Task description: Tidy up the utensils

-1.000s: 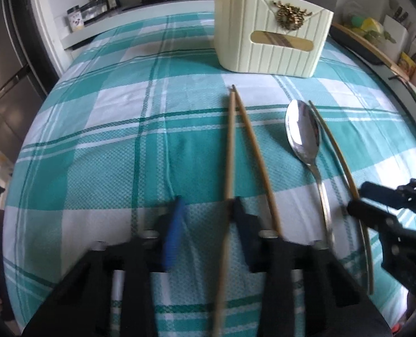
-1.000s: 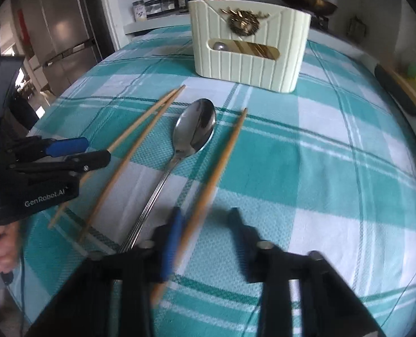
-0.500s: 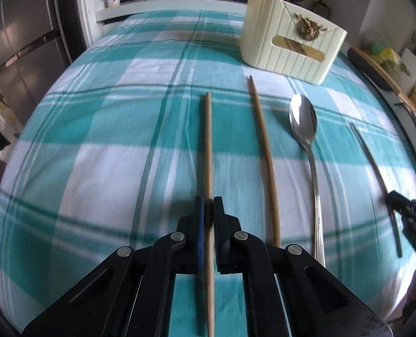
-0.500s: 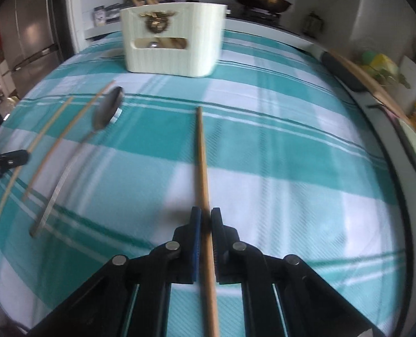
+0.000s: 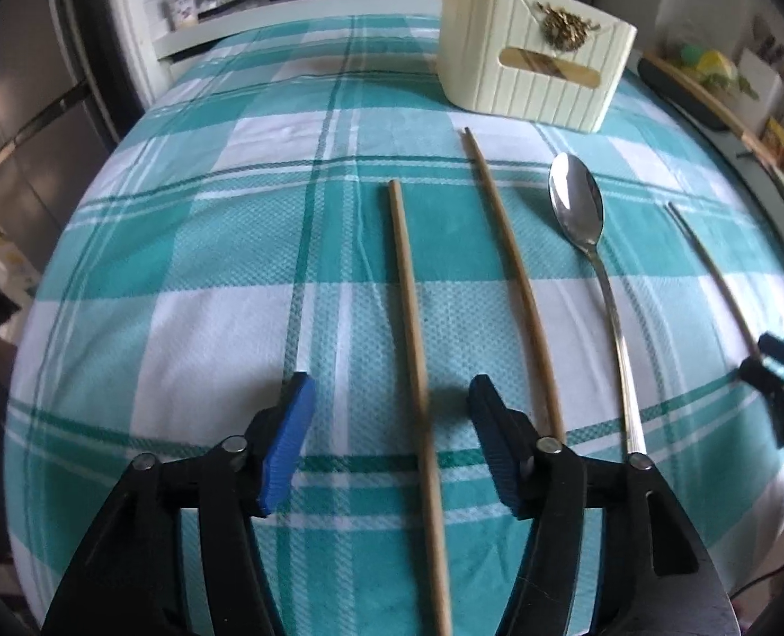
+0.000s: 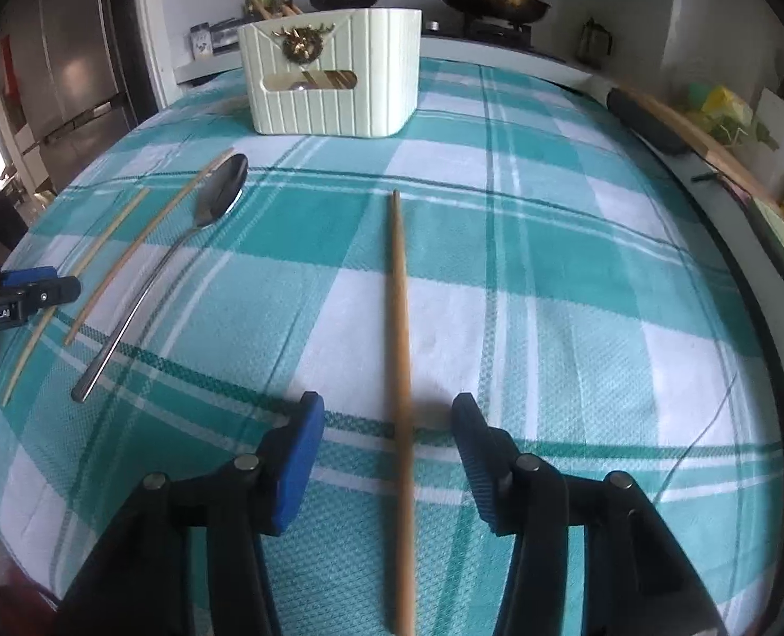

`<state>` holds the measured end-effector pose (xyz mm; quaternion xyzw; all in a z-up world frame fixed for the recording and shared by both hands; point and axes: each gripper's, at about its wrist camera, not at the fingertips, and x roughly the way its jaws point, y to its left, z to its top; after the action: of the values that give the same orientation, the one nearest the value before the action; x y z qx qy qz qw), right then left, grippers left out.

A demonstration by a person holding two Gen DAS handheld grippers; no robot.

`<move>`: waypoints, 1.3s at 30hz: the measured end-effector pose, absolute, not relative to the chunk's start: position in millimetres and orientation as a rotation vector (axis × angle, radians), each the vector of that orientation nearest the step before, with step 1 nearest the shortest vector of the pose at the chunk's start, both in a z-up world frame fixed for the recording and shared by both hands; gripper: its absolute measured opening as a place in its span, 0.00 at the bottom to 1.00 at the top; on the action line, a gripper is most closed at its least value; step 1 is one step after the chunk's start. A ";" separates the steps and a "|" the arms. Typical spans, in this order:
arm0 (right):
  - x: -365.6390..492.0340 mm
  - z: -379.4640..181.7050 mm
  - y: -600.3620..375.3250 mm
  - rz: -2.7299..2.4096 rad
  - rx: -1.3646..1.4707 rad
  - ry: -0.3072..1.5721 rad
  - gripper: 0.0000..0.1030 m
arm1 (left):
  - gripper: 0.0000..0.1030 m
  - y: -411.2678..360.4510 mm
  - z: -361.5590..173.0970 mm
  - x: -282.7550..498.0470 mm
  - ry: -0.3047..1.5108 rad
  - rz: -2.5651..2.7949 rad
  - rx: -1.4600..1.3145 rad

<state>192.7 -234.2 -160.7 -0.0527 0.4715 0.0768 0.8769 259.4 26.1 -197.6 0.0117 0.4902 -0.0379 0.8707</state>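
My left gripper [image 5: 389, 397] is open, its jaws on either side of a wooden chopstick [image 5: 410, 318] lying on the checked cloth. A second chopstick [image 5: 508, 270] and a metal spoon [image 5: 577, 206] lie to its right. My right gripper [image 6: 386, 418] is open around a third chopstick [image 6: 398, 291]; that chopstick also shows in the left wrist view [image 5: 710, 270]. The spoon [image 6: 222, 185] and the two left chopsticks [image 6: 143, 244] lie to the left in the right wrist view. A cream utensil holder [image 5: 535, 69] stands at the back and also shows in the right wrist view [image 6: 333, 74].
The table carries a teal and white checked cloth [image 6: 551, 291]. A counter with pots and a pan [image 6: 492, 0] runs behind it. A fridge [image 6: 69, 63] stands at the left. A dark tray [image 6: 657, 122] and clutter line the right edge.
Both grippers were shut on their chopsticks half a second ago and have now opened. Both chopsticks now lie loose on the cloth between the jaws.
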 end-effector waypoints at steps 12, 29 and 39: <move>228.7 -161.1 -231.8 0.260 -0.168 1.111 0.53 | 0.88 33.7 -204.0 295.8 1.117 -0.196 0.121; 330.5 -152.8 -222.1 0.249 -0.086 1.141 0.06 | 0.05 28.4 -188.7 361.3 1.139 -0.221 0.033; 262.8 -44.0 -240.5 0.308 -0.021 0.810 0.06 | 0.05 49.8 -85.5 301.4 0.827 -0.316 -0.108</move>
<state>262.8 -240.5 -44.0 -0.0100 0.3925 0.1493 0.9075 301.4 49.8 -85.5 -0.0524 0.3999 -0.1527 0.9022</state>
